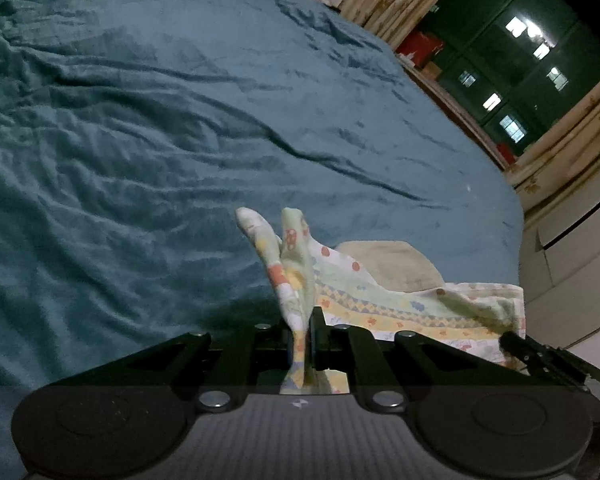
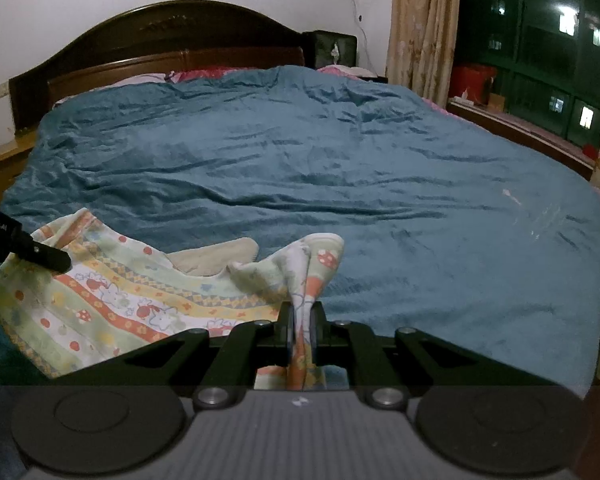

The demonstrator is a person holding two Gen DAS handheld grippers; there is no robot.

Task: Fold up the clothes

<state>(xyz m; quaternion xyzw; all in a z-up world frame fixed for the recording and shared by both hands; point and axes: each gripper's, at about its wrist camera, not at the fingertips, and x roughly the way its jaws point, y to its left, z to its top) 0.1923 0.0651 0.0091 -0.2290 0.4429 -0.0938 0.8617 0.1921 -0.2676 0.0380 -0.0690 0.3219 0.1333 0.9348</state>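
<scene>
That patterned garment [image 2: 112, 304] is hanging soft and floppy, lying just over the teal bedspread [image 2: 340, 168] at the near edge, probably covering a beige piece. Left gripper [image 1: 302, 332] and right gripper [image 2: 302, 320] are both pinching bunched corners, which is the sensible hold for limp cloth.

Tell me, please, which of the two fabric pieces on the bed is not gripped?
The plain beige cloth; unlike the patterned garment pinched by the left gripper and right gripper, nothing holds it.
</scene>
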